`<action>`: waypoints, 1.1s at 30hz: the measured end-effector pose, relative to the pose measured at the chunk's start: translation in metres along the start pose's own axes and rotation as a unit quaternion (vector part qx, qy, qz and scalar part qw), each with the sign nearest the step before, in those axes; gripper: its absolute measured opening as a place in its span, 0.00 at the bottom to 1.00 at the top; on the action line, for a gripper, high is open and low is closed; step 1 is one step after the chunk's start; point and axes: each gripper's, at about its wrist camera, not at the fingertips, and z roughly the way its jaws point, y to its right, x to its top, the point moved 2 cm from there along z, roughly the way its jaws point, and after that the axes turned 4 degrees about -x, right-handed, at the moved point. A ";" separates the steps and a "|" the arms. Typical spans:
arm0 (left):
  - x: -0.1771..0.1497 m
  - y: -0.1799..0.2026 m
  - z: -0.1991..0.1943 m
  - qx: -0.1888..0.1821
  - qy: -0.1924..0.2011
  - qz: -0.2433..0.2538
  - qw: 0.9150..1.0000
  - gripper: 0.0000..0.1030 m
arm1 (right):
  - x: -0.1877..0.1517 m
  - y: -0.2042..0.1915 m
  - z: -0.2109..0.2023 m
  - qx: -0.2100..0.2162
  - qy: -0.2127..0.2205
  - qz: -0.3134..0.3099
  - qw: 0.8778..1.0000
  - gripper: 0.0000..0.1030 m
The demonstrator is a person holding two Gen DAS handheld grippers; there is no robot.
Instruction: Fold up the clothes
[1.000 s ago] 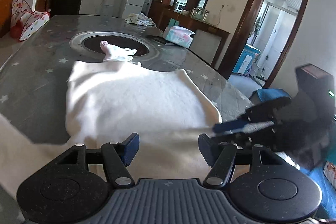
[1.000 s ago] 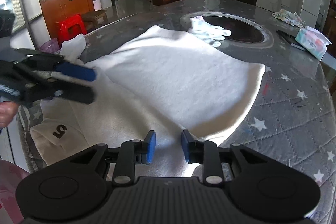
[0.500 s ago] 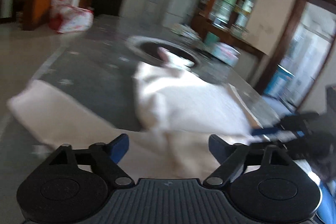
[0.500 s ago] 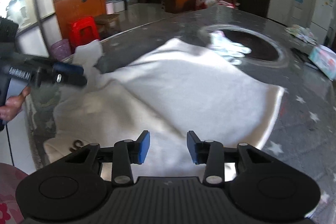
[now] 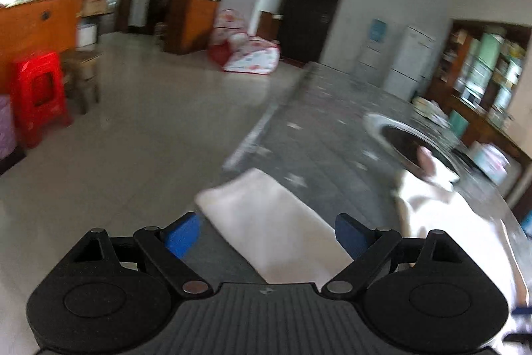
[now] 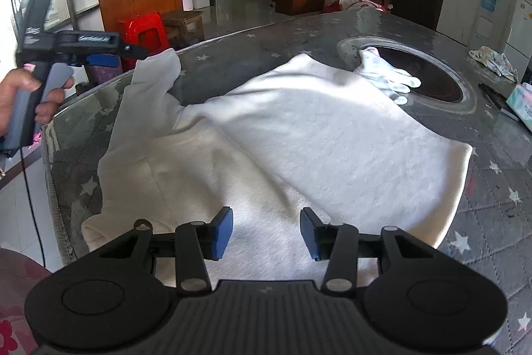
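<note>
The garment (image 6: 299,135), a cream top, lies spread over the table (image 6: 492,188), its body flat across the middle and one sleeve (image 6: 156,79) stretched out to the near-left rim. That sleeve is what I judge to be the step in hand: it wants bringing in over the body so the fold has a straight side.

My left gripper (image 5: 266,233) sits at the sleeve end with its jaws wide apart and the cloth between them, nothing pinched yet; the view is blurred, so I cannot tell whether the pads (image 5: 181,237) touch the fabric. To do this well I should close on the cuff edge only, taking both layers, and not scoop up the table cover beneath. Then lift just clear and lay the sleeve flat across the body, without dragging it.

My right gripper (image 6: 266,233) hangs over the near hem, jaws apart, holding nothing. It could usefully press the body down while the sleeve travels.

A white glove (image 6: 385,75) rests beside the far edge, by the round recess (image 6: 432,79); I must not snag it.
</note>
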 end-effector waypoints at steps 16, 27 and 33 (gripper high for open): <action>0.005 -0.038 0.026 0.008 -0.005 -0.051 0.999 0.07 | -0.007 0.001 -0.009 -0.008 0.002 0.013 1.000 0.44; 0.011 -0.050 -0.009 -0.001 0.033 -0.068 0.997 0.05 | -0.005 0.001 -0.015 -0.006 0.017 0.015 1.000 0.44; 0.023 -0.030 -0.040 -0.061 0.060 -0.068 0.994 0.05 | -0.007 0.005 -0.017 -0.010 0.019 0.020 1.000 0.45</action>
